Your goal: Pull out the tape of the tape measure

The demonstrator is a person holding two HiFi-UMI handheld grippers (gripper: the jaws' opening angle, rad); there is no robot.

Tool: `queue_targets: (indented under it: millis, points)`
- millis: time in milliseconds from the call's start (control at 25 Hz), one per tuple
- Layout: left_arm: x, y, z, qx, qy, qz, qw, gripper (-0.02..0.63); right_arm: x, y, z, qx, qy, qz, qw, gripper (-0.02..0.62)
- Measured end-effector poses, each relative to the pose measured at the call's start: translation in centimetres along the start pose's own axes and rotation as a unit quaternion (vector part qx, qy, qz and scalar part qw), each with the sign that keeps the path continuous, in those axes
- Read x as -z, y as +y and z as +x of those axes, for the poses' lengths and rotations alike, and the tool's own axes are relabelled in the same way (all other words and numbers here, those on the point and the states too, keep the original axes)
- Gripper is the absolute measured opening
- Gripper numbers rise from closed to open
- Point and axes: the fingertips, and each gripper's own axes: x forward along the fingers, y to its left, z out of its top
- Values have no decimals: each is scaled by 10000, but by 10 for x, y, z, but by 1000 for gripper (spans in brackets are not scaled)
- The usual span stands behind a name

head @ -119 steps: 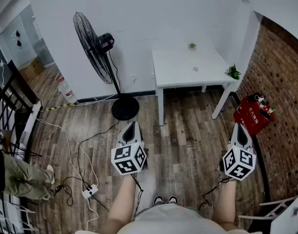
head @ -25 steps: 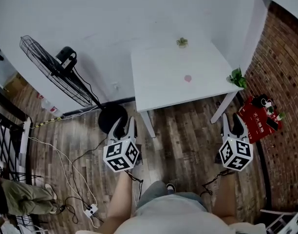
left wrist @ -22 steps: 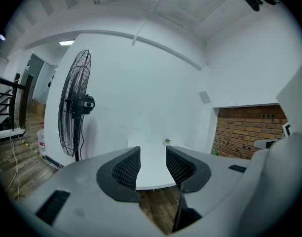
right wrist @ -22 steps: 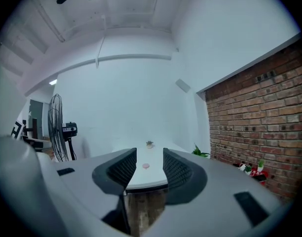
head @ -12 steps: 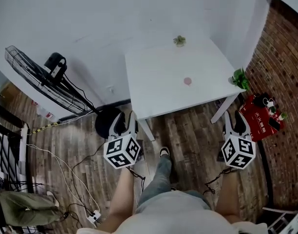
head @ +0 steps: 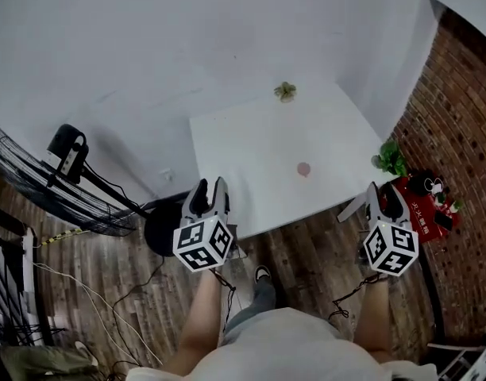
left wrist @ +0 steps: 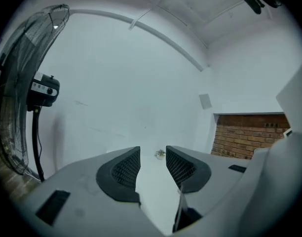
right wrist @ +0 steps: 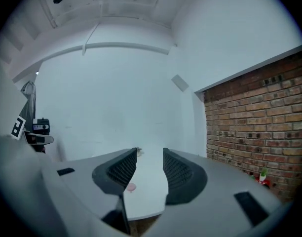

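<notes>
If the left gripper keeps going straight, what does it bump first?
Likely the little plant at the far side of the white table: the left gripper points over the tabletop toward it. Height is unclear.

item: tape measure, small pink round case
pose: lying flat
location: white table, right of centre
tape: too small to tell

- From the head we look steeply down; the white table lies at 12 o'clock.
- Cameras on the left gripper and right gripper look low and close across it, toward the wall.
- All three share the tabletop's plant.
</notes>
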Motion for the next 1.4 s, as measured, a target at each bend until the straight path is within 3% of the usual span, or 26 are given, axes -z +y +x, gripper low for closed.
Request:
queue_targets:
  millis: [280,600,840,1400]
  points:
    - [-19,12,91,250,-40,17,9997,152,-23,6,75,209,-59,-27,9998,169]
    - [-8,13,164,455,270,107,9985,152,-6,-5,121,479,209,180,9985,169]
    - [20,5,191,480,613,186,9968,152,9,-21,151,433,419,271,9978,169]
    - [26,-7,215,401,658,225,9968,152,6,-47,184,316,506,231,9980,169]
